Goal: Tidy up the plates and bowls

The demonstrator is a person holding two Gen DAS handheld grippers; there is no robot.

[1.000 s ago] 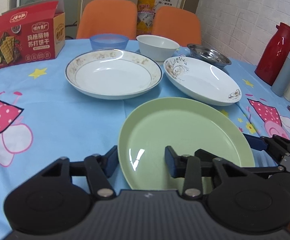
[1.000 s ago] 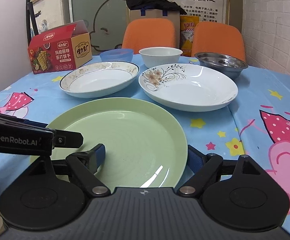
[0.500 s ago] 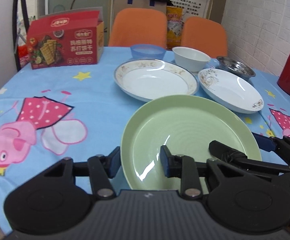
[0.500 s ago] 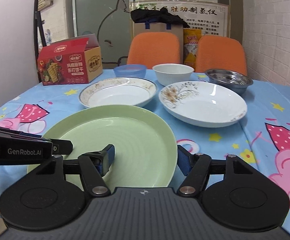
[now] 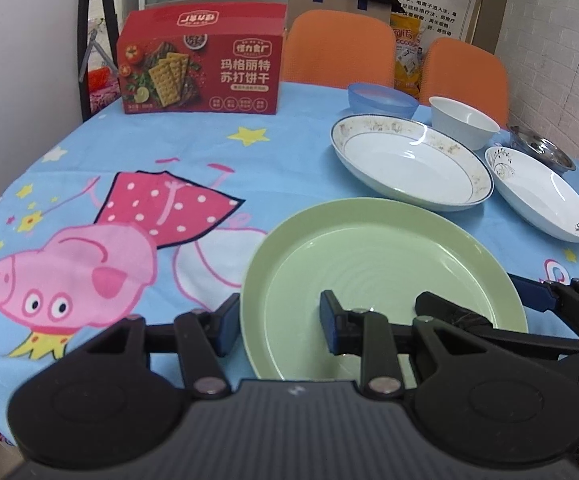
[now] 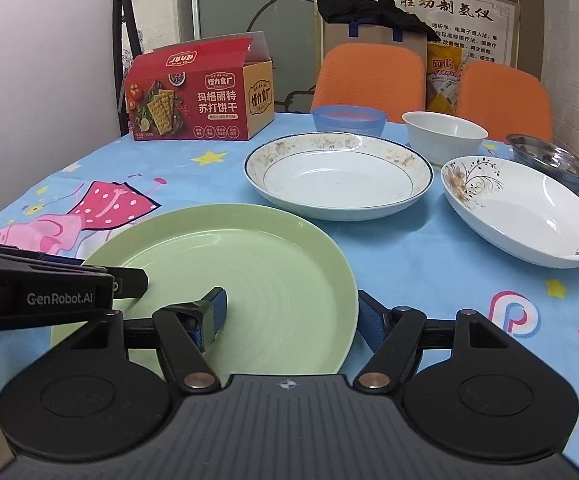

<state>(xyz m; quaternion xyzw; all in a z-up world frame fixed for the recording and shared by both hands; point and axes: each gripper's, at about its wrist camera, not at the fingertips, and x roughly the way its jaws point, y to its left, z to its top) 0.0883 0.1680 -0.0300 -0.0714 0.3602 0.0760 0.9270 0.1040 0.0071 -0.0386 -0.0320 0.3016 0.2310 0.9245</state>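
A green plate [image 5: 381, 276] is held between both grippers over the near part of the table; it also shows in the right wrist view [image 6: 225, 292]. My left gripper [image 5: 277, 326] is shut on the plate's near left rim. My right gripper [image 6: 291, 316] is shut on its near right rim. Behind it stand a gold-rimmed white plate [image 6: 337, 174], a flowered white plate [image 6: 525, 210], a blue bowl [image 6: 349, 120], a white bowl [image 6: 443, 134] and a steel bowl [image 6: 551, 160].
A red cracker box [image 6: 197, 98] stands at the back left of the blue cartoon tablecloth [image 5: 129, 184]. Two orange chairs [image 6: 369, 76] stand behind the table. The table's edge curves close on the left.
Both grippers and the green plate have moved left across the table; the other dishes now lie further right in both views. The grips on the plate are unchanged.
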